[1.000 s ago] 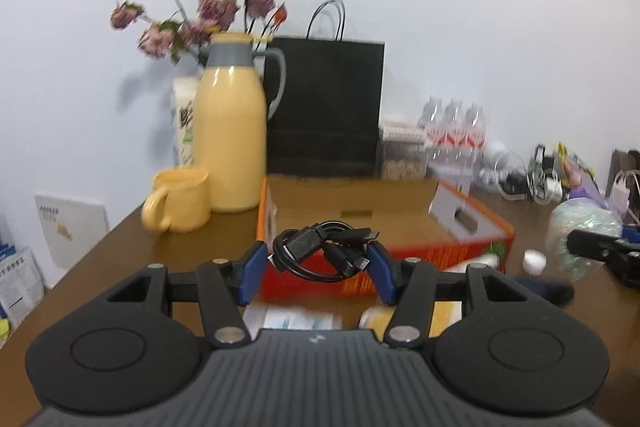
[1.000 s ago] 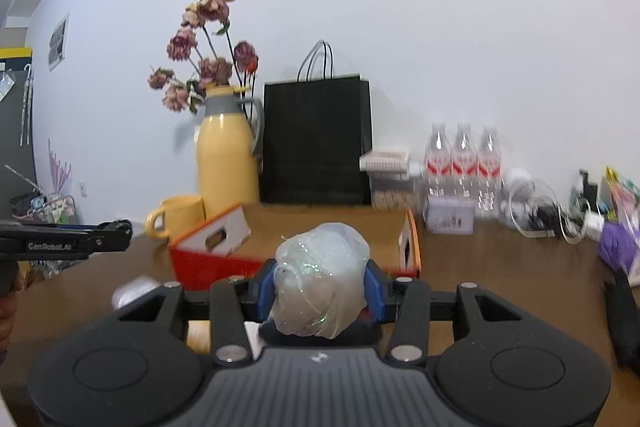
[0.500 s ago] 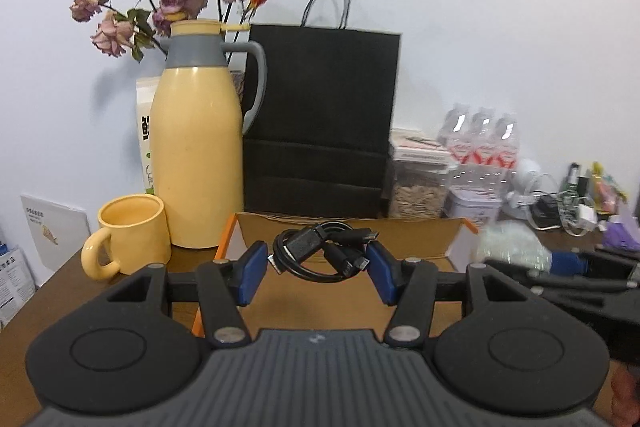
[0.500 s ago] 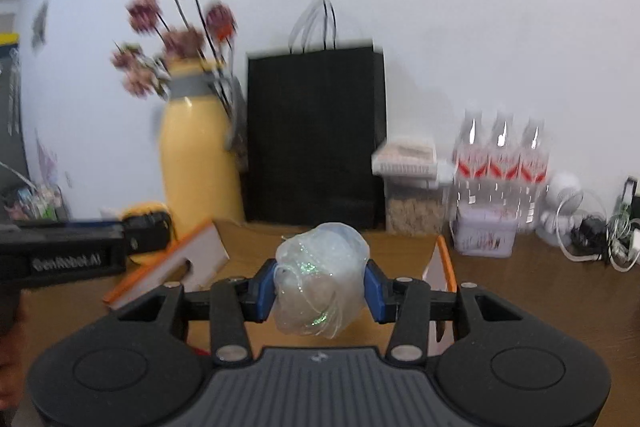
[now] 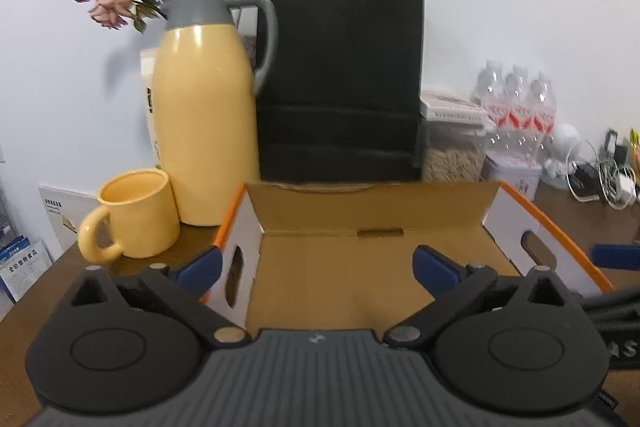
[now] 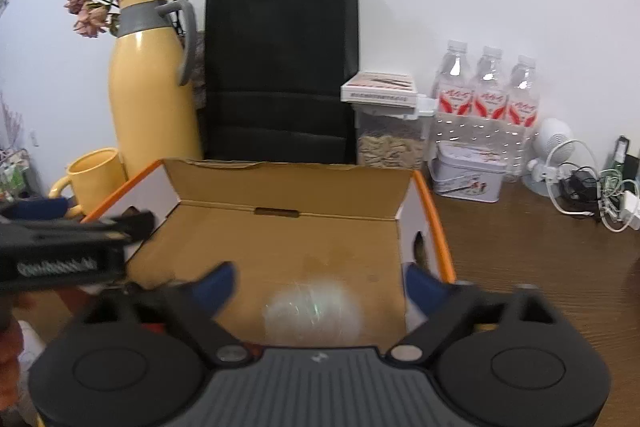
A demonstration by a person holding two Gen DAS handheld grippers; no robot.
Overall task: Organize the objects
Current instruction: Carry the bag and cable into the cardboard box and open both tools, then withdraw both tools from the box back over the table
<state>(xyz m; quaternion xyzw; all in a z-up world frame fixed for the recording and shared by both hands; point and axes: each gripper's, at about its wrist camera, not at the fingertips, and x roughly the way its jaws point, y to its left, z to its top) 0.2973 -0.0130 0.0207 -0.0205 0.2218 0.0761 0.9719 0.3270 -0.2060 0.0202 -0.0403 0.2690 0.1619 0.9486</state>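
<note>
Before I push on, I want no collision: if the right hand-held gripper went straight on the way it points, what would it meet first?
Probably the clear plastic ball below the opening right hand-held gripper, then the cardboard box floor; depth is unclear.

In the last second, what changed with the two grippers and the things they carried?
Both came in over the open cardboard box. The right gripper is opening: the clear plastic bundle is free of its pads, blurred over the box floor. The left gripper is opening too; its coiled black cable is out of sight. Jug, mug and black bag are unmoved.
</note>
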